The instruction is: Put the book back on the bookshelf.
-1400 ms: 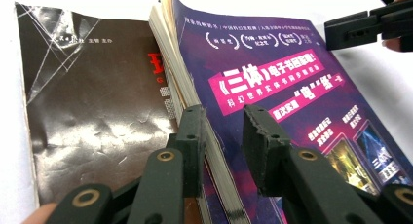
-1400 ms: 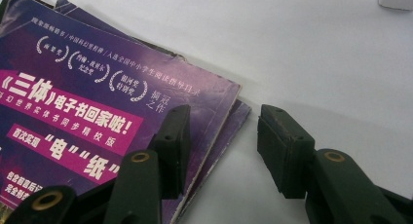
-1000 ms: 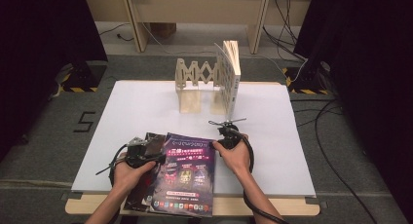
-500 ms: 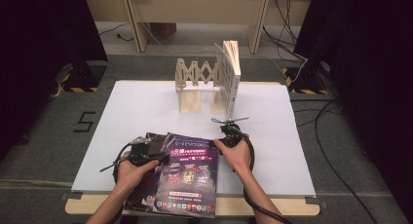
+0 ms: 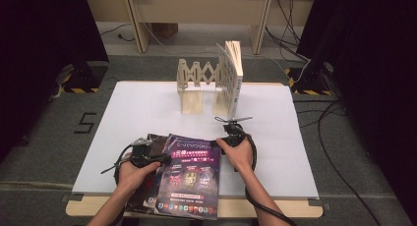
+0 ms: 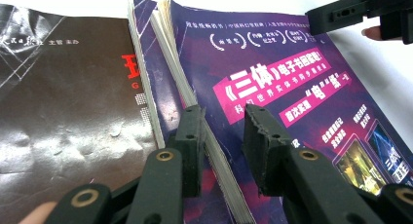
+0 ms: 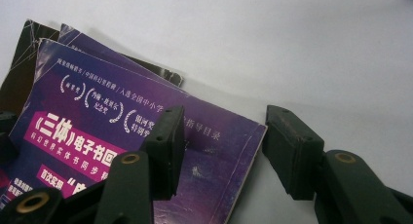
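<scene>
Glossy purple paperback book (image 5: pixel 189 174) lay at near desk (image 5: pixel 147 108) edge atop a dark brown-covered book (image 6: pixel 63 112). Left tongs (image 6: pixel 221 119) straddled its page edge, jaws just closing, not pressing. Right tongs (image 7: pixel 221 131) gaped wide at far corner. Beyond stood a wooden accordion rack (image 5: pixel 196 83)

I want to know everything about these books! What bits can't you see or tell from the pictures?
- Dark book: in the left gripper view the purple magazine covers its right side, so its red title is cut off.
- Purple magazine's small print: too tiny to read in the high view.
- Standing book in the wooden rack: its cover is too small and dim in the high view.
- Left gripper: whether its pads press the pages is unclear.
</scene>
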A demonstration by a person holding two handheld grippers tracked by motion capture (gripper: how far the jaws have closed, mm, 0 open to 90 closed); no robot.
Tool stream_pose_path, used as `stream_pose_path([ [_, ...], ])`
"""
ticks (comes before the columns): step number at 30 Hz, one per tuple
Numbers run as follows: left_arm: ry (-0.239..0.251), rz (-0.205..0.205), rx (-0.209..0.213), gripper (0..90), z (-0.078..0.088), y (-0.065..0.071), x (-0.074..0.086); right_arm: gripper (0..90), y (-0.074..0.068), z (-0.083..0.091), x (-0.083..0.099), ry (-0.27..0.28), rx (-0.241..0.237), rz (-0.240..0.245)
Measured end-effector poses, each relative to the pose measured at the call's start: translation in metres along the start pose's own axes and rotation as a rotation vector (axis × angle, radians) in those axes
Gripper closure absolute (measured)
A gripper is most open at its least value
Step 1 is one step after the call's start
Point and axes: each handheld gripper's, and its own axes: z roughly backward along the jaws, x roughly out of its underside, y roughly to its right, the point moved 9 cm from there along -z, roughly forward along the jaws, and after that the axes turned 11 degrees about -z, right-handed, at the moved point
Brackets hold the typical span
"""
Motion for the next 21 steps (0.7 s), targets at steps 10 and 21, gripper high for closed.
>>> stream_pose_path([
  [10, 0.002, 0.007, -0.005, 69.4, 0.000, 0.000, 0.000, 63.1, 0.000, 0.011, -0.003, 0.052, -0.019, -0.003],
  [21, 0.009, 0.019, -0.017, 70.0, 0.002, -0.002, 0.001, 66.7, -0.020, 0.031, -0.010, 0.093, -0.110, -0.006],
])
